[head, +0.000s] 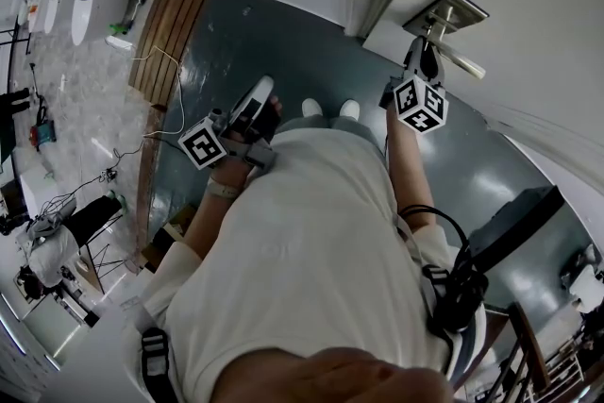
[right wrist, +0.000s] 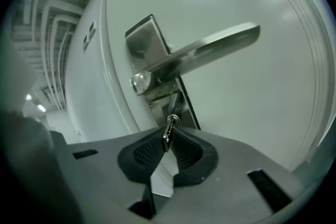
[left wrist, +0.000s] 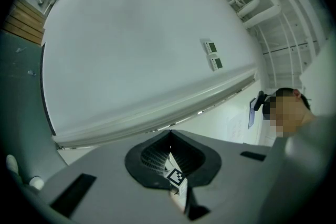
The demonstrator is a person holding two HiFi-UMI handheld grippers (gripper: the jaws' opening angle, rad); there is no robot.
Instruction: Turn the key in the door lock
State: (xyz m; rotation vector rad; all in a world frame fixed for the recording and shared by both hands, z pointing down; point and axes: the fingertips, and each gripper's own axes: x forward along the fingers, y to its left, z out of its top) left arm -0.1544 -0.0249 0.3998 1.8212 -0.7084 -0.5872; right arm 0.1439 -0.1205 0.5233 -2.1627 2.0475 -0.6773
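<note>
Where the right gripper (right wrist: 168,138) meets the white door (right wrist: 252,113), its jaws are drawn almost together and pinch the head of the key (right wrist: 168,128), which stands edge-on between the black pads (right wrist: 144,152); the key's far end runs to the lower part of the metal lock plate (right wrist: 148,44) just beyond the gripper's tips; directly above the gripper the lever handle (right wrist: 210,52) reaches out to its right. The left gripper (left wrist: 169,136) is held well apart from the right one, on the person's other side; its jaws are pressed together with nothing between them, and ahead of it is a bare pale wall (left wrist: 131,50). Below both grippers lies a dark grey-green floor (head: 283,42); beyond the left gripper runs a strip of wooden slats (head: 170,33), then paler flooring strewn with cables (head: 156,132).
</note>
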